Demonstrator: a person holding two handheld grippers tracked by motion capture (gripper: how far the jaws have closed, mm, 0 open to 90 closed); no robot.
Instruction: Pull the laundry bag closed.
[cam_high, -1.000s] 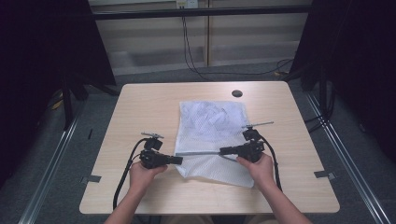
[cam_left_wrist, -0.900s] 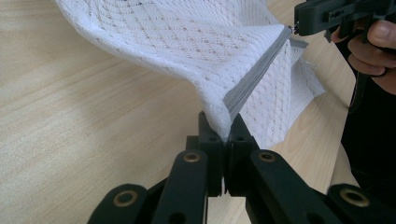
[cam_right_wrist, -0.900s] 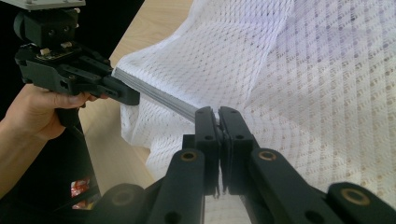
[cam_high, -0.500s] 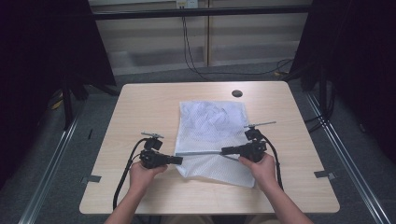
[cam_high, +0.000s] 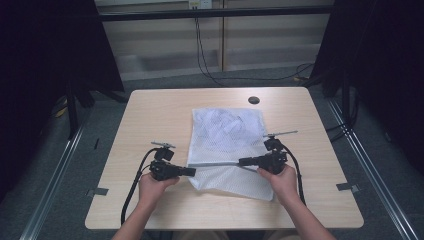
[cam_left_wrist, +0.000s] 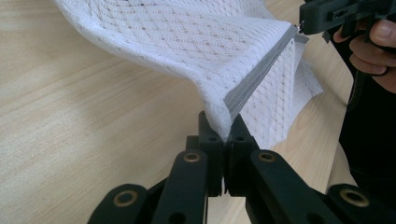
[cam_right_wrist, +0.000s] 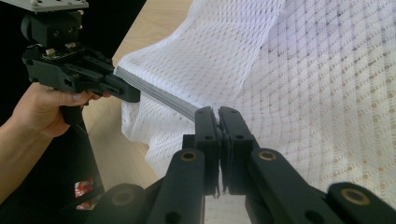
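Observation:
A white mesh bag (cam_high: 225, 130) lies on the wooden table (cam_high: 160, 115), its near part lifted. A grey zipper band (cam_high: 215, 163) along its edge is stretched taut between my two grippers. My left gripper (cam_high: 192, 171) is shut on the band's left end; in the left gripper view the jaws (cam_left_wrist: 223, 128) pinch the corner where band (cam_left_wrist: 261, 70) and mesh (cam_left_wrist: 187, 42) meet. My right gripper (cam_high: 241, 161) is shut on the band's right end, and in the right gripper view its jaws (cam_right_wrist: 217, 116) clamp the grey strip. Mesh (cam_right_wrist: 303, 84) drapes behind them.
A small black round grommet (cam_high: 254, 100) sits near the table's far edge. Cables trail from both grippers toward the front edge. Dark curtains stand at both sides, with floor rails (cam_high: 370, 165) beside the table.

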